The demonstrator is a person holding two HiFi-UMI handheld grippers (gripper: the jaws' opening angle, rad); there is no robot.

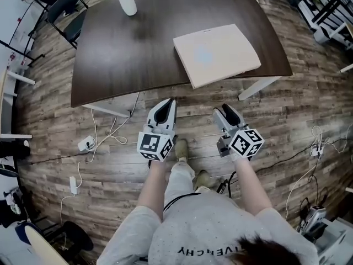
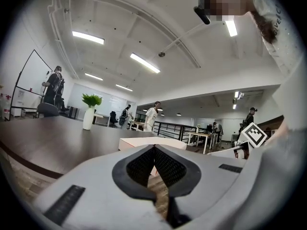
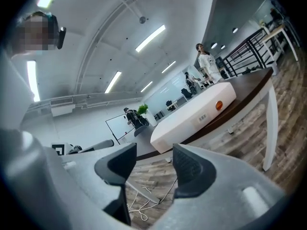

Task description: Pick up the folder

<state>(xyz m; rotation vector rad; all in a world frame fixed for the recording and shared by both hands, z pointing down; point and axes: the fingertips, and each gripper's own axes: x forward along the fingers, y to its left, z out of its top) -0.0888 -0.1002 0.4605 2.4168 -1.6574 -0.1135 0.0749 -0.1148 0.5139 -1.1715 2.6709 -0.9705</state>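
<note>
A cream folder [image 1: 216,54] lies flat on the dark brown table [image 1: 127,54], near its front right edge. Both grippers hang over the wooden floor in front of the table, short of its edge and apart from the folder. My left gripper [image 1: 171,100] points at the table front left of the folder, its tips meeting on nothing. In the left gripper view the folder [image 2: 144,143] shows just beyond the closed tips [image 2: 154,146]. My right gripper [image 1: 225,110] stands open and empty below the folder's near edge. In the right gripper view the folder [image 3: 192,116] lies ahead, above the gap [image 3: 153,163].
A plant in a white vase [image 1: 127,3] stands at the table's far side. Chairs [image 1: 69,15] sit at the back left. Cables and a power strip [image 1: 85,143] lie on the floor at left. A white table leg [image 1: 256,87] stands under the right corner. People [image 2: 152,115] stand far off.
</note>
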